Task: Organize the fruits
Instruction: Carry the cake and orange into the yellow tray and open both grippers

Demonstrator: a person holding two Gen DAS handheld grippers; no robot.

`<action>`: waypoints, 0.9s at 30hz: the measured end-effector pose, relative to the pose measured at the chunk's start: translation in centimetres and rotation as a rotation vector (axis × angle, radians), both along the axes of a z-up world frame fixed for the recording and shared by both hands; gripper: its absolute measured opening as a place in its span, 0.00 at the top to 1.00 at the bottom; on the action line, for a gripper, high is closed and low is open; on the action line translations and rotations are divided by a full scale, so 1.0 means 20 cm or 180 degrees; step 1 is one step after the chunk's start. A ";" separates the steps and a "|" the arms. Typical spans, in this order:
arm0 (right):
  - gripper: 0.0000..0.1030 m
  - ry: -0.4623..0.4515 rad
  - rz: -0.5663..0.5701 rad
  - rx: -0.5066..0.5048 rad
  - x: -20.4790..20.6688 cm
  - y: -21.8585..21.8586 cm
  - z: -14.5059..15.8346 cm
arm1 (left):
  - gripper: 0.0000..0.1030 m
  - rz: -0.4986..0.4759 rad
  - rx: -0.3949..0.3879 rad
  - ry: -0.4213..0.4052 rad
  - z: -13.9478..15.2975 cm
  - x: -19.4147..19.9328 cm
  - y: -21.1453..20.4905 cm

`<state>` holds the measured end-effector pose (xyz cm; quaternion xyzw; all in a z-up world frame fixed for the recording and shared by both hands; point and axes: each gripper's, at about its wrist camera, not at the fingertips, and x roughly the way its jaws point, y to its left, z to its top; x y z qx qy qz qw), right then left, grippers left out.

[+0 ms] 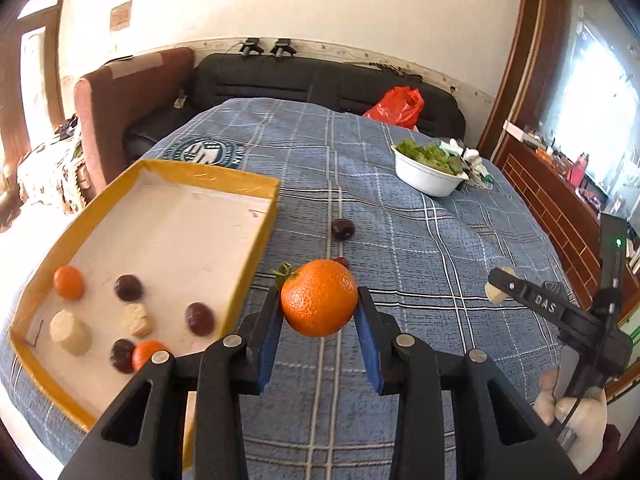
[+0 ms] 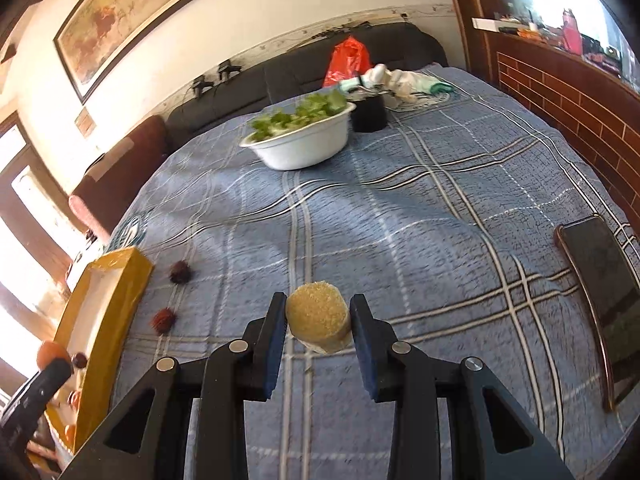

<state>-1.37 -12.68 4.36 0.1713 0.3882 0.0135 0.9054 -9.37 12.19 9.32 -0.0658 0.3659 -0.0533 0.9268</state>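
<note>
The left gripper [image 1: 318, 304] has its fingers clamped on an orange [image 1: 319, 298], held above the blue checked cloth [image 1: 420, 248] just beside the yellow box [image 1: 262, 240]. The right gripper [image 2: 318, 320] is clamped on a pale cylinder piece [image 2: 318, 316]. To do it well, carry the orange over the box wall first, lower it into a free spot away from the 7 pieces inside, then release gently, so it does not roll.

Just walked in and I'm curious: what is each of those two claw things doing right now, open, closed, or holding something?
Left gripper: closed on an orange, lifted off the cloth.
Right gripper: closed on a pale yellow fruit chunk.
</note>
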 end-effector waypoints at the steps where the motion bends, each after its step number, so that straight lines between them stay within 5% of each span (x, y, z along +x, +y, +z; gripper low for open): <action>1: 0.66 -0.0011 0.0045 -0.0010 -0.02 0.03 0.01 | 0.66 0.0036 -0.0032 -0.0015 0.01 -0.02 0.04; 12: 0.66 -0.0194 0.0773 -0.0278 -0.20 0.53 0.20 | 0.66 0.0527 -0.0193 -0.0103 0.04 -0.17 0.45; 27: 0.65 -0.0118 0.1536 -0.0476 -0.19 1.15 0.15 | 0.66 0.0944 -0.0195 0.0019 -0.08 -0.18 0.77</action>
